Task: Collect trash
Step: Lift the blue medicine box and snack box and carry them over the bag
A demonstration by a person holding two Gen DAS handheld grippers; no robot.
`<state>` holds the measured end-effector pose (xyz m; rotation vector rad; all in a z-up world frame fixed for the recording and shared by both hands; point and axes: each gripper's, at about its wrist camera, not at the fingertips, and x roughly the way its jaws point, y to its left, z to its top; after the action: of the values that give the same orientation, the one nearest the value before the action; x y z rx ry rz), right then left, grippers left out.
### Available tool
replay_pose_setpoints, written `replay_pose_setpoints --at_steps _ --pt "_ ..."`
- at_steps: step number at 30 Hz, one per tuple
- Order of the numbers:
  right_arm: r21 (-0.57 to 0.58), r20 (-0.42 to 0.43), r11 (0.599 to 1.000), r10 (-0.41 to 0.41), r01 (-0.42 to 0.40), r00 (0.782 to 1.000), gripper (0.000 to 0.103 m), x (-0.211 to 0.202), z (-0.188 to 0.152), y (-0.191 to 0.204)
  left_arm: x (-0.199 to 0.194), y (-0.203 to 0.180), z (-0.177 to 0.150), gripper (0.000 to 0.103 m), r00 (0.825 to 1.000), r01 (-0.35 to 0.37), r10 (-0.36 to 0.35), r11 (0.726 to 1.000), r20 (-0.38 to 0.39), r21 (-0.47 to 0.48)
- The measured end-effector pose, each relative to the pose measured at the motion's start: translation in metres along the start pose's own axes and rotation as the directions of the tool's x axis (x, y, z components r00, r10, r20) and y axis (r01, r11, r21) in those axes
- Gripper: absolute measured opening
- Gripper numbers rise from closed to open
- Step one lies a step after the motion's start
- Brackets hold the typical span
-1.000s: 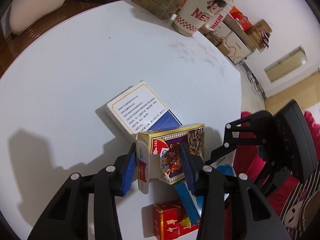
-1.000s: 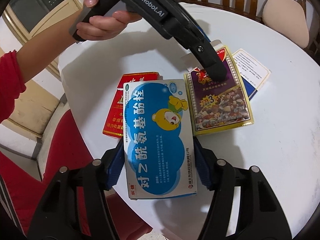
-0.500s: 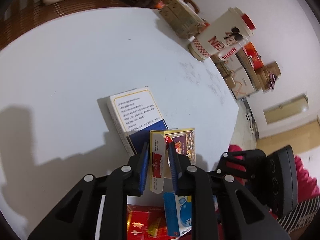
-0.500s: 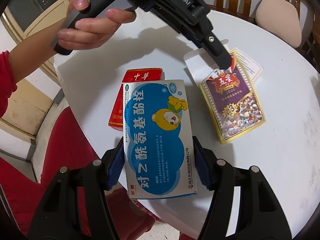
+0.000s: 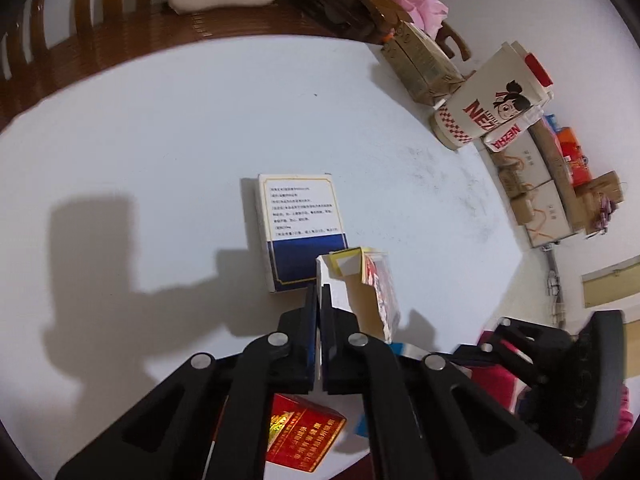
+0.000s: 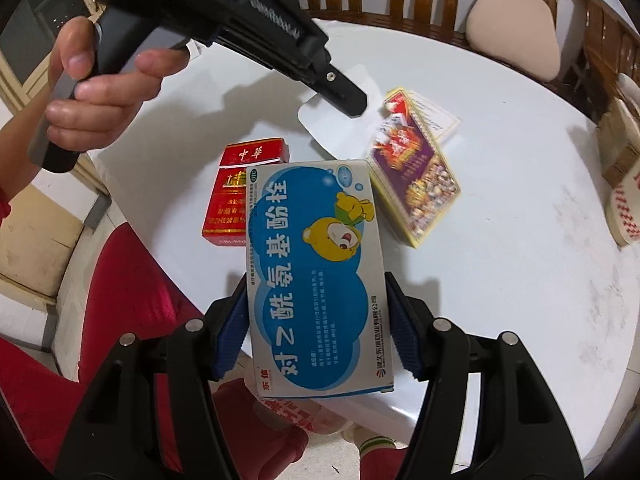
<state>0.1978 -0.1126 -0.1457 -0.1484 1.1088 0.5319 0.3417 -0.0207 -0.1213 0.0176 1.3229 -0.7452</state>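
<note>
**Two cartons gripped at the edge of a round white table**

Right wrist view, upper left of the frame: a bare hand [image 6: 100,92] grips the handle of the left gripper [image 6: 352,106], whose black fingers reach toward frame centre and pinch the white open flap of the yellow-and-purple carton [image 6: 416,184]. That carton hangs tilted, its lower end close to the table [image 6: 520,240]; contact with the surface cannot be confirmed. Left of centre, a red cigarette pack [image 6: 244,192] lies flat near the table edge. Centre to lower centre: the right gripper [image 6: 316,332] is clamped on the long sides of a blue-and-white medicine box [image 6: 316,272], blue pads pressed to both edges, the box held over the table rim. Behind the yellow carton, a corner of a white-and-navy box [image 6: 440,116] shows. Upper right: wooden chair backs with a beige cushion [image 6: 516,32].

Left wrist view, centre: the white-and-navy box [image 5: 302,232] lies flat on the table [image 5: 180,140]. Lower centre: the left gripper [image 5: 319,304] has its jaws nearly together, nipped on the thin flap of the yellow-and-purple carton [image 5: 376,292]. Below, the red cigarette pack [image 5: 304,436] is partly hidden by the fingers. Upper right: a tall printed paper cup [image 5: 488,104] stands beside brown cardboard boxes [image 5: 420,60]. Lower right: the right gripper's body [image 5: 560,376]
</note>
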Motion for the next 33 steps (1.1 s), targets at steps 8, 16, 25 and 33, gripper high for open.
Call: replay_pose_setpoints --at_steps 8,16,25,33 --pt "0.022 0.044 0.998 -0.064 0.063 0.997 0.062 -0.029 -0.011 0.011 -0.036 -0.033 -0.003 0.001 0.996 -0.034 0.031 0.999 0.079 0.034" --pt "0.041 0.106 0.987 -0.159 0.156 0.982 0.062 -0.066 -0.022 0.014 -0.069 -0.075 -0.021 0.001 0.986 -0.093 0.080 0.992 0.144 0.085" --pt "0.058 0.196 0.973 -0.232 0.225 0.953 0.062 -0.121 -0.036 0.018 -0.114 -0.127 -0.074 0.001 0.950 -0.199 0.157 0.970 0.271 0.137" --pt "0.064 0.250 0.968 -0.252 0.244 0.935 0.062 -0.160 -0.063 0.038 -0.133 -0.161 -0.130 0.001 0.934 -0.213 0.156 0.966 0.321 0.149"
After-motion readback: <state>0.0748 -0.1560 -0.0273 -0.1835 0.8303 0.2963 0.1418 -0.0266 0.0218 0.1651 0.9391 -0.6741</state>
